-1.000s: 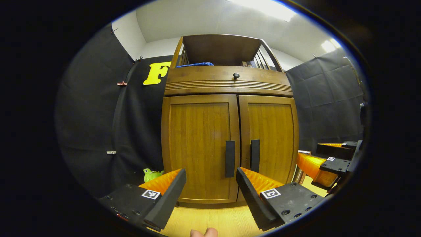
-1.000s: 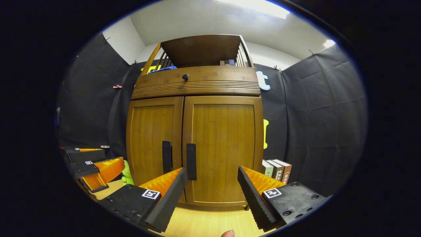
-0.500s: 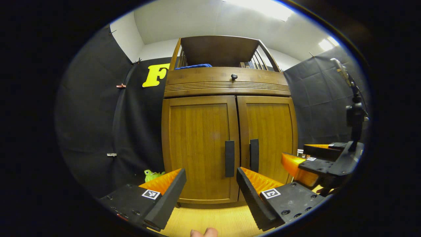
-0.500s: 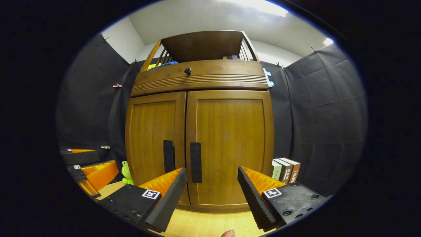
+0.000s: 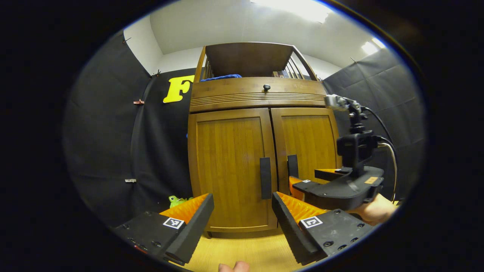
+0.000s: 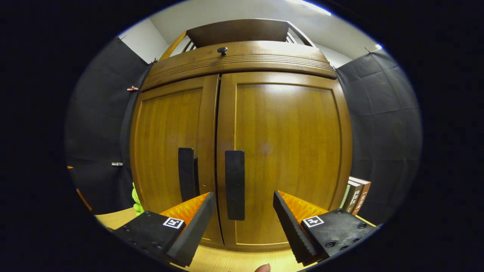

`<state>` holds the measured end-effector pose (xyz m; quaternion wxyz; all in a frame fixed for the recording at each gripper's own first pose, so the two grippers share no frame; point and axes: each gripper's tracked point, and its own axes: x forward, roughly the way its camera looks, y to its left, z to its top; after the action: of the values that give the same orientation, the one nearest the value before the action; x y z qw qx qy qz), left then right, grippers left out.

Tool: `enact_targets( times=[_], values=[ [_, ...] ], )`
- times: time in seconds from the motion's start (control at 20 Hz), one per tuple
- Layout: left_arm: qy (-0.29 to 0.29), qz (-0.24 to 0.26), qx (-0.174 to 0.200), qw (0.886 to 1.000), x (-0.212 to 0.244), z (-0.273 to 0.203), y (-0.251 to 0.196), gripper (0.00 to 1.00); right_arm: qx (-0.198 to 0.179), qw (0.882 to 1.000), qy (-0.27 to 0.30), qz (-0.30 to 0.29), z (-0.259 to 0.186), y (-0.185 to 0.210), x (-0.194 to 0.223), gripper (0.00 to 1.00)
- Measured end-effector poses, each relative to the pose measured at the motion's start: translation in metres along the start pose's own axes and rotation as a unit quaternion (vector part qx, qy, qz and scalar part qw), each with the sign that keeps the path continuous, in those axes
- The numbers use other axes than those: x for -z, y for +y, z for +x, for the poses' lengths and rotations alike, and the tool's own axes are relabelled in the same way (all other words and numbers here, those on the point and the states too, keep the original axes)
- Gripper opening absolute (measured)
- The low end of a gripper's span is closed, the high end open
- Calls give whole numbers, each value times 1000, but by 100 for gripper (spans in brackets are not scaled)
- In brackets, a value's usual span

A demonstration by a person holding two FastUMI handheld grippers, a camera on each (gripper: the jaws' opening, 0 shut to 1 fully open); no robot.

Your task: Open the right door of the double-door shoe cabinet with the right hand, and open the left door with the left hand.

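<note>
The wooden shoe cabinet [image 5: 261,94] stands ahead with both doors closed. Its left door [image 5: 228,170] carries a black vertical handle [image 5: 265,183], and so does the right door [image 6: 287,151], whose handle [image 6: 235,185] is close in the right gripper view. My right gripper [image 6: 244,213] is open, a short way in front of that handle, which lies between its fingers in the image. In the left gripper view the right gripper [image 5: 302,181], held by a hand [image 5: 374,209], reaches toward the right door's handle [image 5: 292,166]. My left gripper [image 5: 242,215] is open and farther back, facing the left door.
A drawer with a small black knob [image 5: 267,87] tops the doors, and an open shelf with a blue cloth [image 5: 221,77] sits above. A green toy frog [image 5: 176,200] lies left of the cabinet. Books [image 6: 357,194] stand at its right. The floor [image 5: 242,251] is light wood.
My right gripper has moved forward, close up to the right door's handle, which looms much larger now. The left gripper has barely moved. Both doors stay closed.
</note>
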<state>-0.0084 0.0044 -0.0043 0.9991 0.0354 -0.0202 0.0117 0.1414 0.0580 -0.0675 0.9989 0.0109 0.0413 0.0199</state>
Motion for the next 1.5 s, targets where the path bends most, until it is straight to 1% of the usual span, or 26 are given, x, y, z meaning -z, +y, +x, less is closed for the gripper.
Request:
enact_targets(
  times=[0.05,0.2,0.25,0.3,0.45,0.5,0.55,0.6,0.7,0.8,0.85,0.95,1.0,1.05,1.1,1.15,1.2,1.3,1.35,1.4,1.5],
  values=[
    [1,0,-1,1000,2,1,0,96,2,1000,-1,-1,6,1,0,98],
    [8,-12,7,1000,9,-1,-4,96,5,1000,-5,-14,23,5,0,98],
    [9,-15,7,1000,9,-1,-4,96,9,1000,-6,-15,29,5,0,100],
    [10,-14,6,1000,11,-1,-5,96,9,1000,-7,-15,33,5,1,96],
    [15,-18,1,1000,14,0,-3,96,8,1000,-12,-14,43,9,1,72],
    [17,-23,-1,1000,15,-1,-4,96,10,1000,-7,-11,47,9,4,67],
    [19,-26,-2,999,15,-1,-3,96,0,1000,2,1,48,14,6,60],
    [20,-27,-6,999,16,-2,-2,95,1,1000,7,14,51,17,7,53],
    [19,-28,-17,999,14,-1,1,96,2,1000,18,11,48,16,7,38],
    [19,-31,-31,999,15,-2,5,96,-11,999,33,9,42,16,7,33],
    [20,-32,-38,999,15,-2,9,96,-23,999,38,15,40,17,8,26],
    [18,-32,-53,998,13,-1,13,96,-46,998,44,17,26,18,6,26],
    [18,-34,-59,998,12,0,14,96,-55,997,43,12,16,17,4,22],
    [19,-38,-62,997,11,2,14,96,-63,997,42,12,6,15,2,22],
    [23,-42,-62,997,14,-1,12,96,-70,997,42,15,-7,14,1,26],
    [25,-45,-61,997,14,-2,9,96,-77,996,45,19,-19,12,0,22],
    [25,-46,-61,997,13,-3,5,96,-84,995,47,21,-30,8,-3,26],
    [22,-45,-58,997,11,-4,-1,96,-96,994,47,24,-53,0,-7,26],
    [22,-43,-57,997,9,-5,-4,96,-100,994,45,24,-64,-4,-11,22],
    [21,-41,-56,997,8,-7,-8,96,-103,993,44,23,-77,-11,-13,26],
    [23,-40,-53,998,7,-10,-15,96,-104,994,39,25,-100,-25,-15,26]
  ],
)
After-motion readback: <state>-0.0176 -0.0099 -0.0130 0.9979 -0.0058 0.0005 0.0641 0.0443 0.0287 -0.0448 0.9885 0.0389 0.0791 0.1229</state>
